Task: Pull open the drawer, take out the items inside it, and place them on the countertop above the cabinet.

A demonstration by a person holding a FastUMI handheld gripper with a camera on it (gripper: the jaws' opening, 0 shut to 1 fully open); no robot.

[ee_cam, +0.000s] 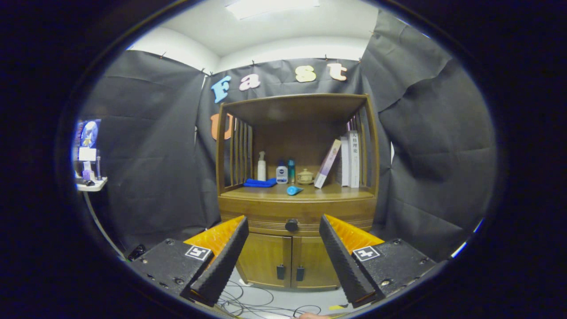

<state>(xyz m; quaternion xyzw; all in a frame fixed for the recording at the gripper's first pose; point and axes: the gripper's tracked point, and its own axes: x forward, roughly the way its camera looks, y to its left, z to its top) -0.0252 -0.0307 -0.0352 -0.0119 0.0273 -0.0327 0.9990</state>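
Note:
A wooden cabinet [297, 248] stands ahead against the black cloth wall. Its drawer [266, 216] is shut, and the dark round knob [291, 225] sits level with my fingertips, beyond them and between the two. My gripper [283, 223] is open, its black ridged fingers [223, 261] spread wide with nothing between them. Above the drawer is the countertop [336, 192], where a light blue tube [293, 190] lies near the front edge. What the drawer holds is hidden.
On the countertop stand a folded blue cloth [260, 182], a white spray bottle [262, 166], two small bottles [282, 173], a small teapot [305, 176] and leaning books [347, 161]. Two cupboard doors [290, 261] lie below the drawer. Cables [261, 301] trail on the floor. A small shelf [91, 184] hangs at the left.

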